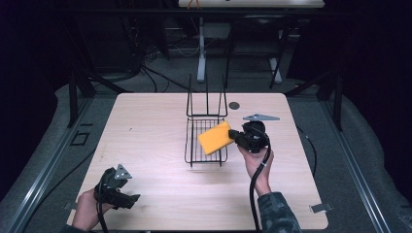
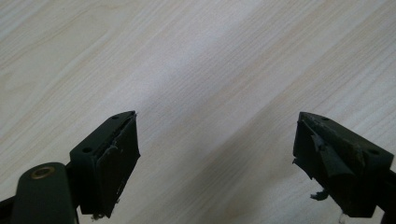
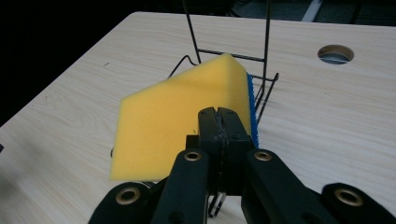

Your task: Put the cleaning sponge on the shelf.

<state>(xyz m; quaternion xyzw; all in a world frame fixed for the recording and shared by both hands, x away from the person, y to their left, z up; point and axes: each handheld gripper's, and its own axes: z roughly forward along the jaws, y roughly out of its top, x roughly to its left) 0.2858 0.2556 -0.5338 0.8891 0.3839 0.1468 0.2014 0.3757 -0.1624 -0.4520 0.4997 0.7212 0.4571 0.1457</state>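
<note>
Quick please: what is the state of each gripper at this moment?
Left gripper: open, holding nothing, over the bare table.
Right gripper: shut on the yellow sponge, above the wire rack.

Lab, test table (image 1: 145,145), floor cables (image 1: 145,73)

The room is dark all around, and black at the edges of the high view. Light falls from above onto the pale table (image 1: 145,145), which looks bright in the middle of the frame. Soft shadows lie under the wire rack (image 1: 206,141). In the left gripper view a wide dim band runs across the wood from upper right to lower left. The yellow sponge (image 3: 182,121) looks sharp and bright. The high view is a little grainy.
</note>
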